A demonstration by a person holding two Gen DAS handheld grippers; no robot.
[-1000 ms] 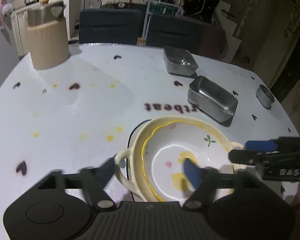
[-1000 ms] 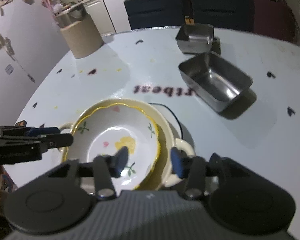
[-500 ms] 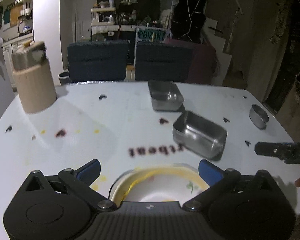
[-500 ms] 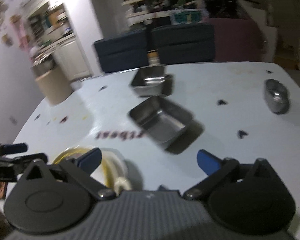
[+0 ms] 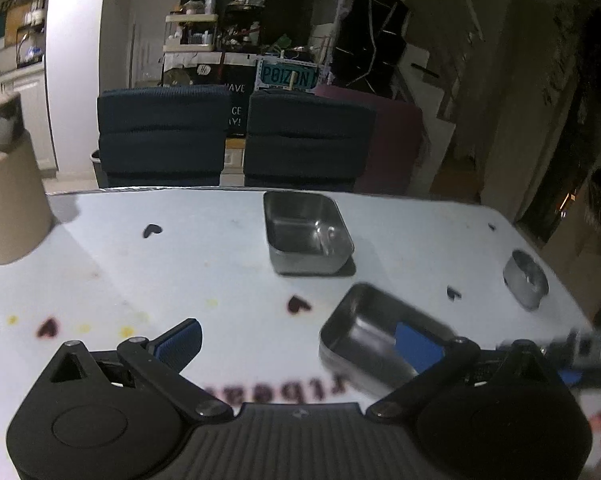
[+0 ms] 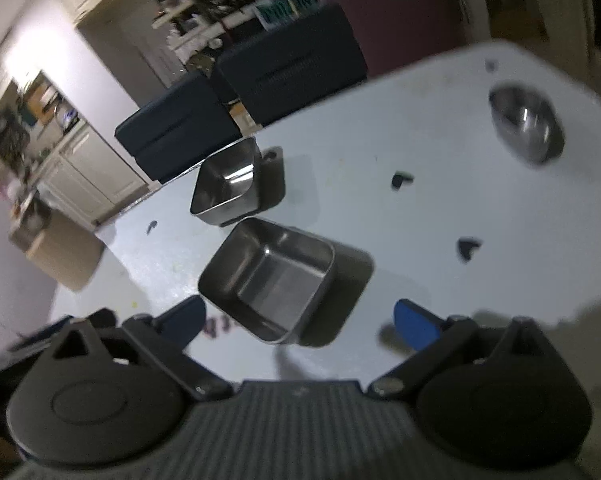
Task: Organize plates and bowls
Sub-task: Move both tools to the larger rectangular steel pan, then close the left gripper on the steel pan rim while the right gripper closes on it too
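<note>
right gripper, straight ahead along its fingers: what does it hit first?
Most likely the nearer rectangular steel container, which lies ahead between the fingers of the right gripper. Its jaws are closing with nothing between them. Blur leaves depth unclear.

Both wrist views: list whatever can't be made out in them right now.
- Nearer rectangular steel tray: motion-blurred in the left view, its near corner behind the left gripper.
- Beige cylindrical container: cut off by the left view's edge.
- Small round steel bowl: contents blurred in the right view.
- Right gripper: a blurred streak in the left view.
</note>
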